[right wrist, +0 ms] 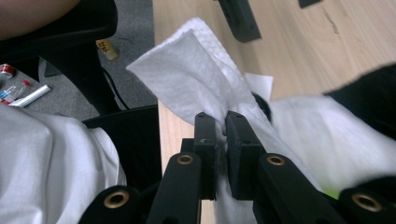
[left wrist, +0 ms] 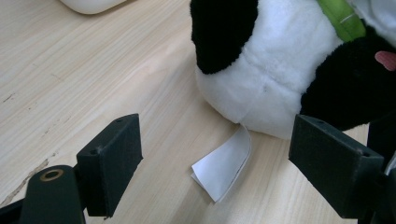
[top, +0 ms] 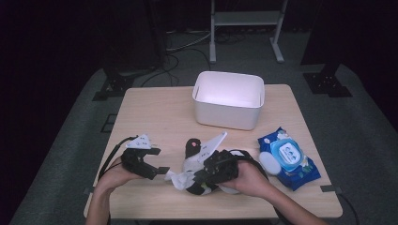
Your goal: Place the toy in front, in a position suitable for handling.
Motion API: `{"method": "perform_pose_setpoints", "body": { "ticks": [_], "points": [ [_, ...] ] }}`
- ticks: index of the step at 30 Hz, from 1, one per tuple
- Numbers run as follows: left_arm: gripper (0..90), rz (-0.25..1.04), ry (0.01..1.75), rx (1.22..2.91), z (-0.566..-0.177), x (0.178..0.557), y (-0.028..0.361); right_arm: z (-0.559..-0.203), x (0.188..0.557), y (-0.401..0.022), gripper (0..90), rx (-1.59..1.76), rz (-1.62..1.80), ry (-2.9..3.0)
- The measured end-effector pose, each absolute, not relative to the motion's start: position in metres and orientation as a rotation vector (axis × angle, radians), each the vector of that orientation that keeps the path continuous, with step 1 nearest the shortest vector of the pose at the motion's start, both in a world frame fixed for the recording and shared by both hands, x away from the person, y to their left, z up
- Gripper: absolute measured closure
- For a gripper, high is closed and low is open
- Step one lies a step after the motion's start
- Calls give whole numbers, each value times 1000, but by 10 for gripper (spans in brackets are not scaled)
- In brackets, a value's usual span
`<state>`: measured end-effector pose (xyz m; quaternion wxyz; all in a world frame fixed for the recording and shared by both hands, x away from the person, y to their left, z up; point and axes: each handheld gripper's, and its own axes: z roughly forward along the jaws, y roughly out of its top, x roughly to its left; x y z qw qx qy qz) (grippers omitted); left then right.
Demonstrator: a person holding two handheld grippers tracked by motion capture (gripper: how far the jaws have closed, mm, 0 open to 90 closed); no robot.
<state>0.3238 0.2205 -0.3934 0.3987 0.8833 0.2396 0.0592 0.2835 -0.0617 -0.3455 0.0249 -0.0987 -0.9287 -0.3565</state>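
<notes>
Near the table's (top: 141, 112) front edge, the right gripper (right wrist: 220, 122) wipes the panda (top: 195, 161) with a clamped wipe (right wrist: 187, 70), apparently mid-clean, while the left gripper (left wrist: 215, 154) gapes empty.

Each black hand-held gripper (top: 162, 161) has blocky jaws (brass-ringed screws), a trailing cable, bare forearms.

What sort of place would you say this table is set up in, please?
Probably a lab or recording studio: dark surroundings, loose cables on the grey floor, a metal stand behind the lone wooden table.
</notes>
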Motion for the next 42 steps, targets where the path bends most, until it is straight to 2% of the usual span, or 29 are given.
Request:
{"method": "perform_pose_setpoints", "body": {
  "ticks": [5, 9, 17, 23, 31, 42],
  "points": [
    [160, 147, 600, 2236, -394, 323, 219, -348, 284, -43, 828, -250, -1095, -2878],
    [160, 139, 596, 2243, -395, 324, 218, -346, 287, -49, 828, -271, -1099, -2890],
    [160, 142, 578, 2239, -392, 323, 214, -342, 298, -98, 828, -458, -1144, -2933],
    [160, 137, 575, 2227, -390, 323, 213, -352, 312, -147, 828, -674, -1187, -2918],
    [160, 136, 546, 2227, -384, 326, 204, -372, 309, -208, 828, -895, -1283, -2834],
    [160, 141, 506, 2245, -370, 334, 184, -411, 304, -242, 828, -1028, -1281, -2741]
  ]
}}
